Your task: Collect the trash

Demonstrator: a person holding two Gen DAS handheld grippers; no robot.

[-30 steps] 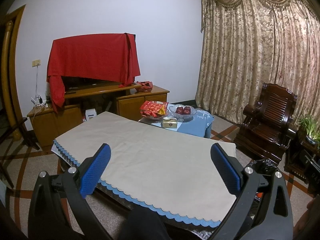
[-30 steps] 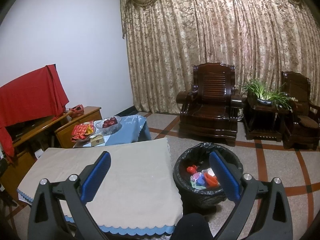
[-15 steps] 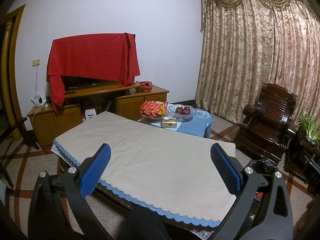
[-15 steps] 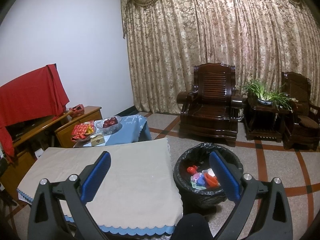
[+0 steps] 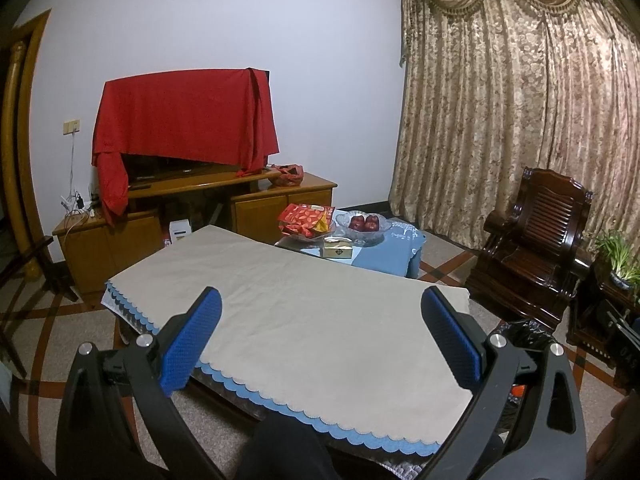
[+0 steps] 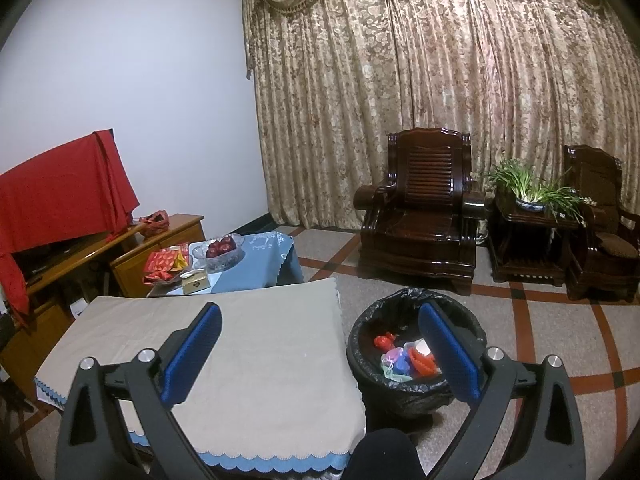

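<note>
Both grippers empty from where I'm driving: left gripper (image 5: 320, 336) has its blue pads spread wide over the near half of the beige cloth-covered tabletop (image 5: 304, 300), nothing between them; right gripper (image 6: 320, 344) equally wide, its left pad over the tabletop's right part, its right pad over the round black-bagged trash bin (image 6: 416, 344). The relation that matters: the bin stands on the floor just beside the tabletop's right edge, so it's below and slightly right of the right gripper, and the right gripper is clearly the nearer one; in the left wrist view only a sliver of the bin's black liner (image 5: 524, 330) shows behind the right finger. The bin is round, so no long axis to line up w/, approach from straight above works. Inside it I see a small heap of coloured plastic trash (image 6: 404, 356): red and orange pieces, sth pale and translucent, a bit of blue; can't tell what each item is. I see no loose trash on the beige cloth in either view, so my read is the collecting is done or close to it. Far end: a low blue-clothed side table (image 6: 260, 256) w/ a glass bowl of red apples (image 6: 220, 250), a red snack packet (image 6: 166, 266) and a small gold box (image 6: 195, 282). Those look like kept goods, not trash, though I can't be sure abt the packet. If it had to go, both grippers are well apart from it.
</note>
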